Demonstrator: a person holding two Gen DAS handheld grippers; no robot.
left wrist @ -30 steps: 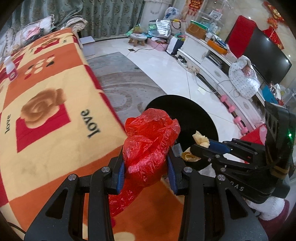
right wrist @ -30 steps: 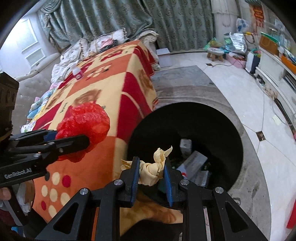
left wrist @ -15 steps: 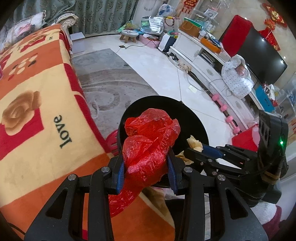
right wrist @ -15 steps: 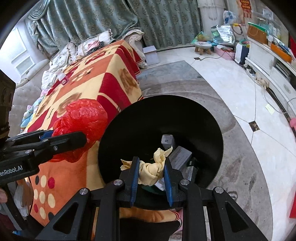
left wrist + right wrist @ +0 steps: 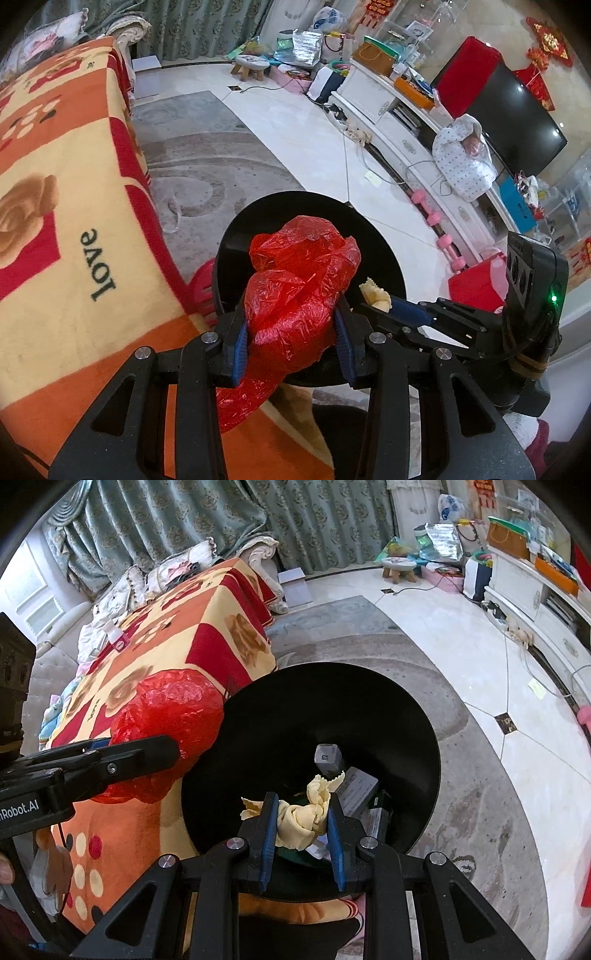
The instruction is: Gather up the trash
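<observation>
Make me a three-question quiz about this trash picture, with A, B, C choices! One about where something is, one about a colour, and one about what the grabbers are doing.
1. Where is the black bin?
A. on the floor beside the blanket-covered sofa
B. on the TV stand
C. on the stool

2. What colour is the plastic bag?
A. blue
B. red
C. green

3. What is the right gripper doing?
A. hanging open, empty
B. clamping the yellow wrapper
C. holding a bottle

Answers:
1 A, the bin sits on the rug by the sofa edge.
2 B, the crumpled bag in the left gripper is red.
3 B, both fingers pinch the wrapper above the bin.
</observation>
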